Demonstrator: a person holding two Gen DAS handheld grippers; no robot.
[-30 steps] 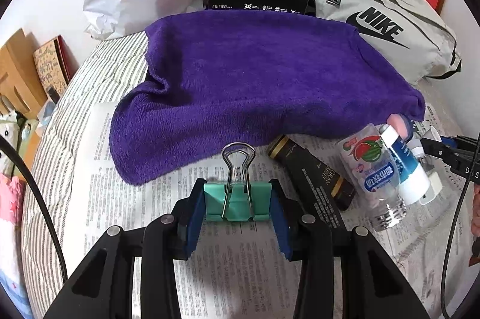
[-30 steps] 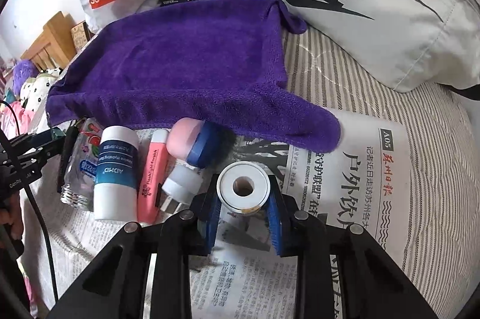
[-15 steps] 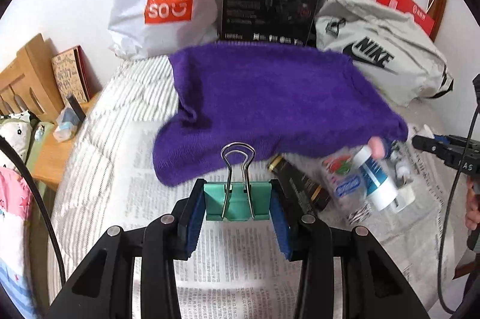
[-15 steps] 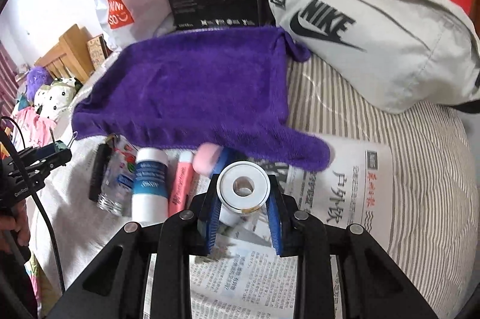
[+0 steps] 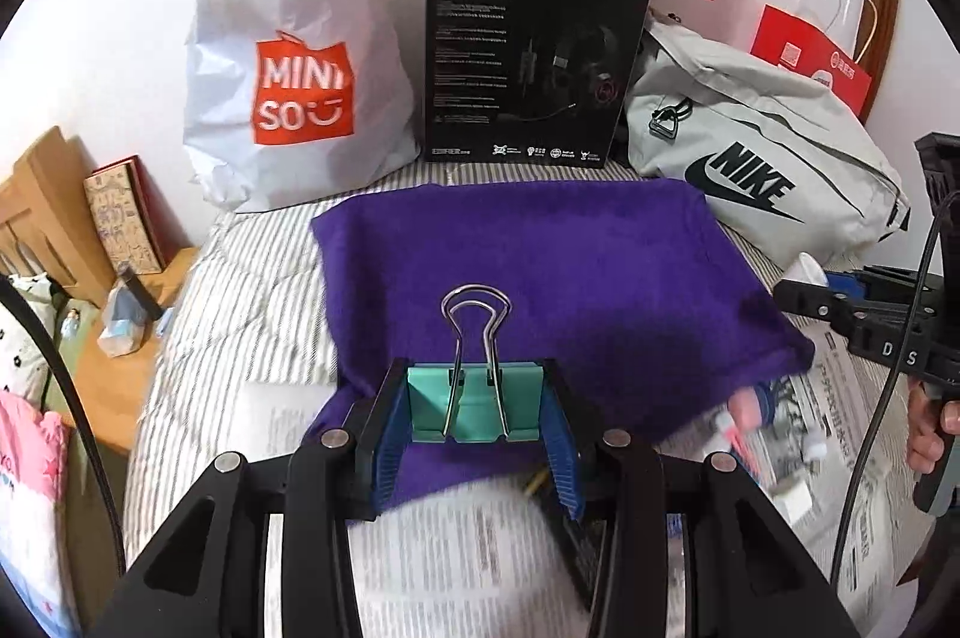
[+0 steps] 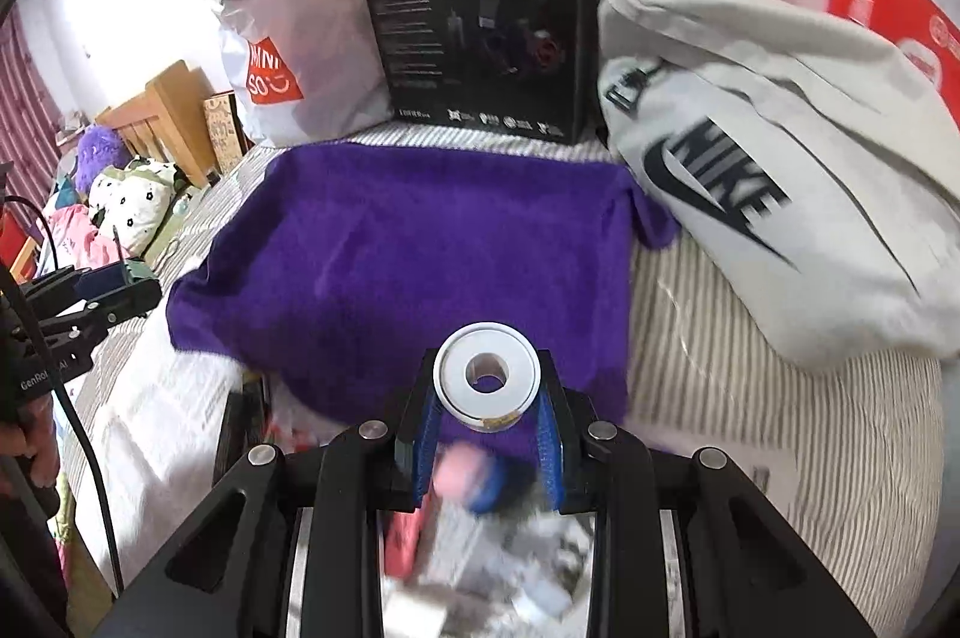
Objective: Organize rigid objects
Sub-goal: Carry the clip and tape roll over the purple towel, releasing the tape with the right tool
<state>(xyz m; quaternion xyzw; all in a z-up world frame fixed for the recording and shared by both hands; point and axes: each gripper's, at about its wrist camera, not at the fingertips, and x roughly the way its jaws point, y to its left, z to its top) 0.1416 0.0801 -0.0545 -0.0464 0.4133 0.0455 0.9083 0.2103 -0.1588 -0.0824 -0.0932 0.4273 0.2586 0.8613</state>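
Here the left hand-held gripper [image 5: 477, 413] grips a teal binder clip [image 5: 476, 403] between its blue pads, wire handles upright, held clear above the bed. The right hand-held gripper [image 6: 487, 413] is clamped narrow on a white ring-shaped roll [image 6: 486, 377], hole facing the camera, also off the bed. Just below them, on newspaper [image 5: 456, 554], lies a blurred huddle of small items: something pink [image 6: 456, 476] against something blue; I cannot tell more. Beyond spreads a purple towel [image 5: 540, 278] over the striped bed [image 6: 780, 398]. Farther back, against the wall, a white MINISO bag [image 5: 300, 86] stands tied shut, contents hidden; beside it a closed black headset box [image 5: 528, 56]; then a grey NIKE bag [image 5: 750, 170], zipped. A red paper bag [image 5: 804, 56] sits behind it.
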